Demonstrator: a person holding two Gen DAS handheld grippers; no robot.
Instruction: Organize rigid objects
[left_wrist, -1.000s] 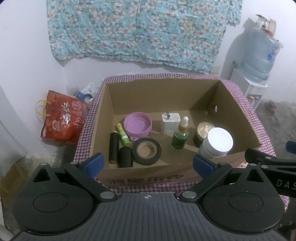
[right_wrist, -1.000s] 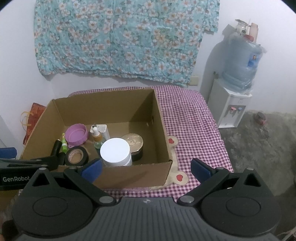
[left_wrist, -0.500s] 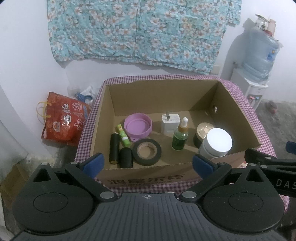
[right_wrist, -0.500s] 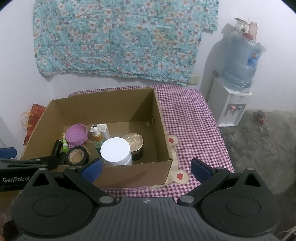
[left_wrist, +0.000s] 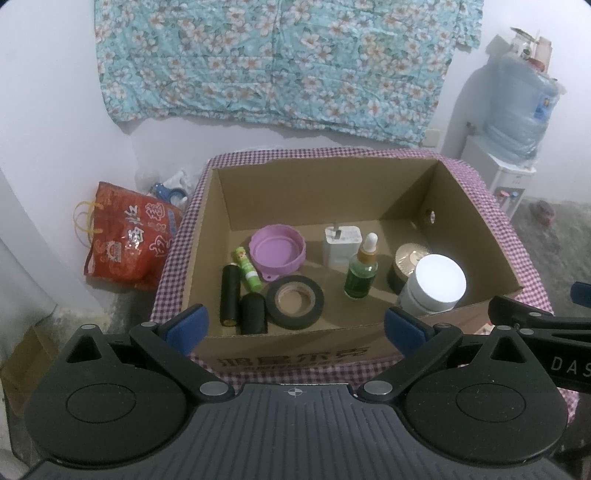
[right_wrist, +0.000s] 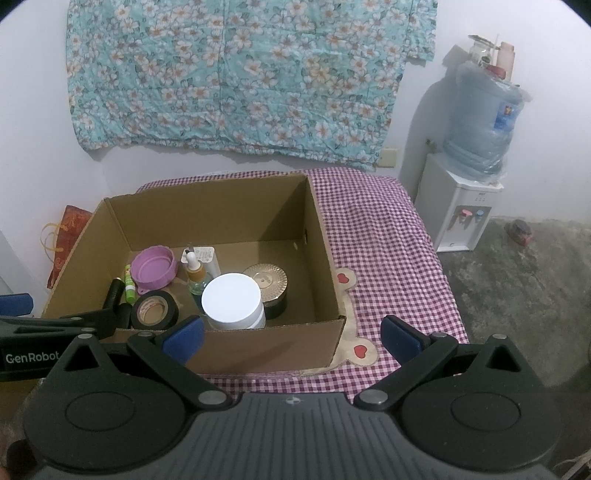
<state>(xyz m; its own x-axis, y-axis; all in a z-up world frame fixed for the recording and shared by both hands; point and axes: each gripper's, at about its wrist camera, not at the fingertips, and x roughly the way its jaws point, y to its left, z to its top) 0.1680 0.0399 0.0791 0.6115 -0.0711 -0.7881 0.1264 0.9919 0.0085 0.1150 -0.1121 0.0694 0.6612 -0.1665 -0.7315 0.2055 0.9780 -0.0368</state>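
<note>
An open cardboard box (left_wrist: 317, 195) (right_wrist: 325, 258) stands on a purple checked table. Inside lie a purple lid (left_wrist: 277, 251) (right_wrist: 153, 266), a white charger (left_wrist: 341, 245), a green dropper bottle (left_wrist: 362, 275), a black tape roll (left_wrist: 295, 301) (right_wrist: 154, 309), a white-lidded jar (left_wrist: 436, 283) (right_wrist: 233, 300), a gold-topped tin (left_wrist: 408, 260) (right_wrist: 266, 278), a green stick (left_wrist: 246, 267) and two black tubes (left_wrist: 231, 295). My left gripper (left_wrist: 293, 326) hangs open and empty before the box's near wall. My right gripper (right_wrist: 291, 334) is open and empty over the box's near right corner.
A red bag (left_wrist: 129, 240) sits on the floor left of the table. A water dispenser (right_wrist: 476, 177) stands at the right wall. A floral cloth (right_wrist: 236, 74) hangs behind. Bare checked tablecloth (right_wrist: 384, 243) lies right of the box.
Both views drift very slightly; the box and its contents stay put and both grippers remain open.
</note>
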